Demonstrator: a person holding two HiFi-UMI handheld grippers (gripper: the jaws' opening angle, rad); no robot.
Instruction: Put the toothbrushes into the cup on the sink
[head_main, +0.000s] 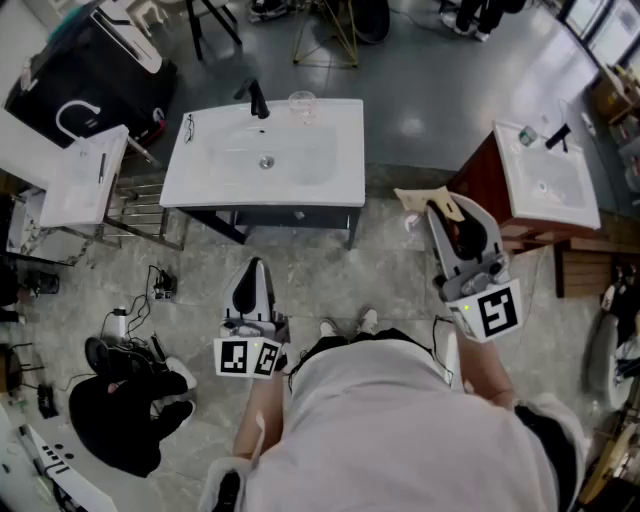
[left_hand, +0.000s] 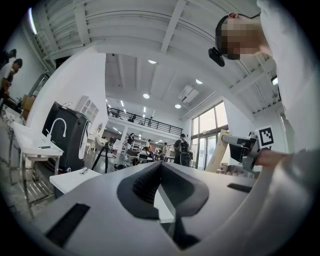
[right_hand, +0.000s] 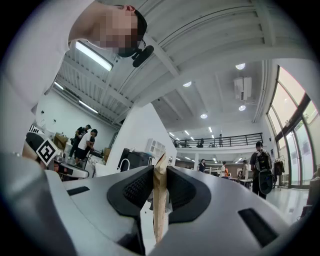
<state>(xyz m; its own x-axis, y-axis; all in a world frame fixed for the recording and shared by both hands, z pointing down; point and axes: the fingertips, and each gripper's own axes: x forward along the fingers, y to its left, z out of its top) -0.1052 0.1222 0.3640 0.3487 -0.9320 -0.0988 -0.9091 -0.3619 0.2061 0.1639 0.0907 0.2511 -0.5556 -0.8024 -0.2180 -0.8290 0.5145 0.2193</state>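
At the far left a small white stand (head_main: 85, 175) sits apart from the work. The left gripper (head_main: 254, 268) hangs low in front of the person, well short of the sink (head_main: 260, 196), and points toward it. In the left gripper view its dark pads meet at the tip with nothing between them, so this gripper (left_hand: 161, 167) is closed and empty. On the sink's back edge a black faucet (head_main: 258, 100) stands with the clear cup (head_main: 302, 104) just to its right. The cup looks empty, though it is small in the head view. No toothbrush can be made out on the sink top, and a small dark thing (head_main: 188, 126) near the back left corner is too small to name. Further right, the right gripper (head_main: 440, 208) is raised, also well apart from the sink, with its jaws clamped on a thin tan card (head_main: 418, 197). In the right gripper view the card (right_hand: 160, 205) stands on edge between the pads. It is probably a toothbrush pack, but no brush shows. At the far right a second basin (head_main: 545, 175) sits on a wooden cabinet. By this layout the task has barely begun: nothing is in the cup, and the carry to the sink and the drop into the cup are both yet to be done.
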